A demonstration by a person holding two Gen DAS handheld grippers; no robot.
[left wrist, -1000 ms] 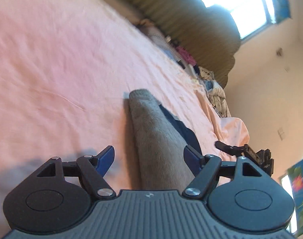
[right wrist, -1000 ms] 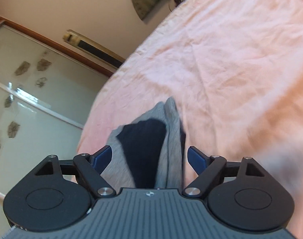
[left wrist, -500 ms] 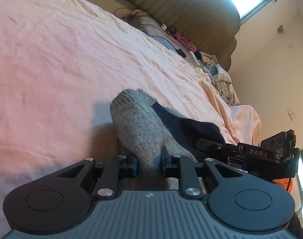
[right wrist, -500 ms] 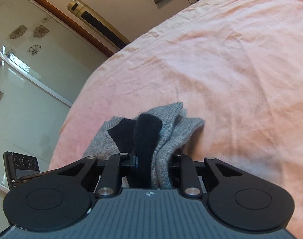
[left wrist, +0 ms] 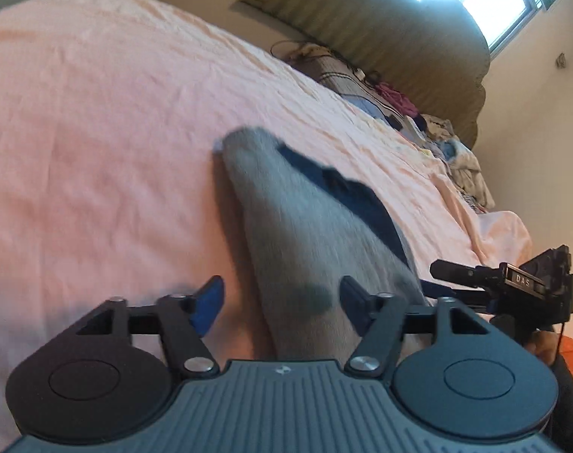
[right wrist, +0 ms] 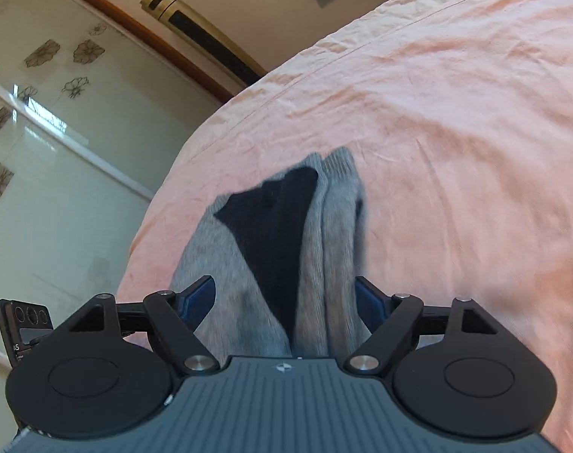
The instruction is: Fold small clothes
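A pair of grey socks with dark navy heel patches lies on the pink bedsheet. My left gripper is open, its blue pads on either side of the socks' near end. In the right wrist view the socks lie stacked, the navy patch on top. My right gripper is open around their near end. The right gripper also shows at the right edge of the left wrist view.
A padded headboard and a pile of clothes lie at the far end of the bed. A glass sliding door with flower patterns stands beyond the bed's edge.
Both grippers were open a second ago, shut on the socks half a second ago, and have now opened again. The socks now lie flatter on the sheet.
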